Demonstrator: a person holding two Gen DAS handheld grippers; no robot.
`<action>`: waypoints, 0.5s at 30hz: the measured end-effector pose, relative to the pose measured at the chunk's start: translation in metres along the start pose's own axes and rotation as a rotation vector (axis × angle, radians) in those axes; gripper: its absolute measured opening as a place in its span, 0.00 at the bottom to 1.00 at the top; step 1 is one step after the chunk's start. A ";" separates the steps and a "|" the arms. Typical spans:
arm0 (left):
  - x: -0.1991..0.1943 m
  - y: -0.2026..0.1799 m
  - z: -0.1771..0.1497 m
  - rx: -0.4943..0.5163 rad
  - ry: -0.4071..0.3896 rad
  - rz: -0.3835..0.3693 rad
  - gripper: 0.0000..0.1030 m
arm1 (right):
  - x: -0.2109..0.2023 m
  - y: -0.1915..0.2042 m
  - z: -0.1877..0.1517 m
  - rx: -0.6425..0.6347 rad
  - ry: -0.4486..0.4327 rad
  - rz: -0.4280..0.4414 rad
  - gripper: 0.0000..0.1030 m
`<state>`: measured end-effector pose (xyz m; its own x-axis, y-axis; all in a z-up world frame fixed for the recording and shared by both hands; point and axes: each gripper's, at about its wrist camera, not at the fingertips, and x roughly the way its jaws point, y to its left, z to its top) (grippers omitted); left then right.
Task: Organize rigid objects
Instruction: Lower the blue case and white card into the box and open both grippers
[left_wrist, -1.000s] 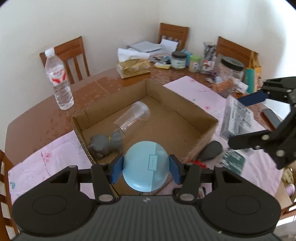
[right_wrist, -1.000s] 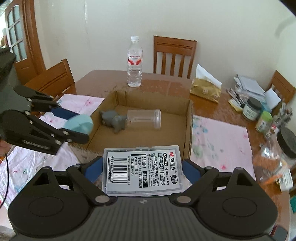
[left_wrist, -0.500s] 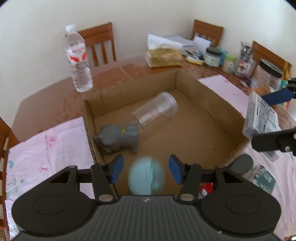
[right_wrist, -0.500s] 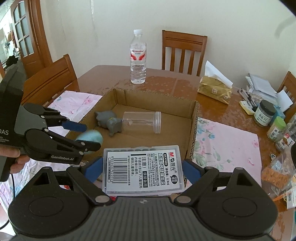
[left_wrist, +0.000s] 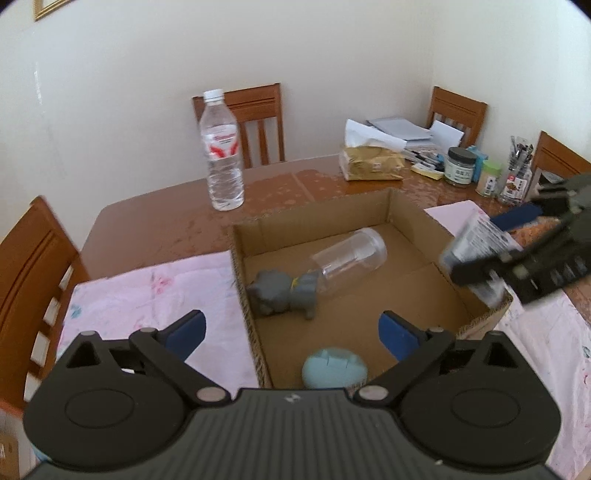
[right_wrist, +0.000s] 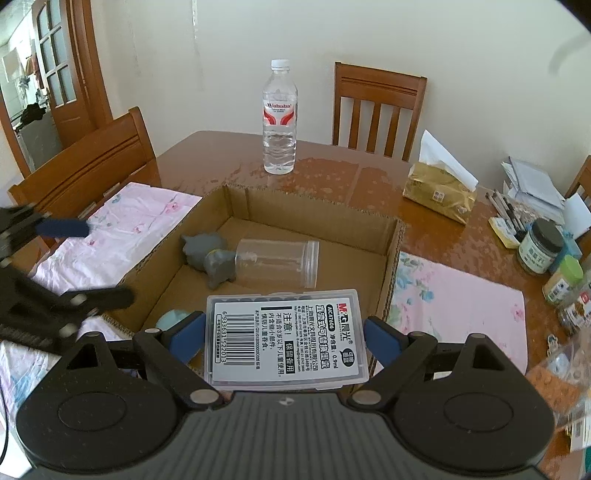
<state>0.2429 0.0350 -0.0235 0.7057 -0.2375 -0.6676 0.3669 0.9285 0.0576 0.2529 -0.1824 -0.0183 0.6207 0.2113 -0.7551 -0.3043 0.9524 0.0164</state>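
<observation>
Presently, the left gripper (left_wrist: 291, 332) is seen spread apart and empty at lower centre, above the blue case (left_wrist: 334, 372) lying inside the cardboard box (left_wrist: 314, 212). The plastic box (right_wrist: 286, 338) is clamped by the right gripper (right_wrist: 284, 336) over the cardboard box's near edge.

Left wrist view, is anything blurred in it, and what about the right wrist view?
Left wrist view: the right gripper and its plastic case are motion-smeared; the cardboard box is sharp. Right wrist view: the left gripper is smeared; the case label reads crisply.
</observation>
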 end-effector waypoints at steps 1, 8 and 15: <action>-0.003 0.001 -0.003 -0.007 0.001 0.014 0.97 | 0.002 -0.001 0.003 -0.001 -0.002 0.003 0.91; -0.019 0.003 -0.019 -0.045 0.022 0.067 0.97 | 0.018 -0.004 0.023 -0.005 -0.014 0.012 0.94; -0.029 0.006 -0.031 -0.101 0.047 0.076 0.97 | 0.016 -0.002 0.025 0.015 -0.033 -0.002 1.00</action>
<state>0.2062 0.0559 -0.0268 0.6988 -0.1537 -0.6986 0.2487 0.9679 0.0358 0.2820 -0.1756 -0.0143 0.6450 0.2165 -0.7329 -0.2924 0.9560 0.0250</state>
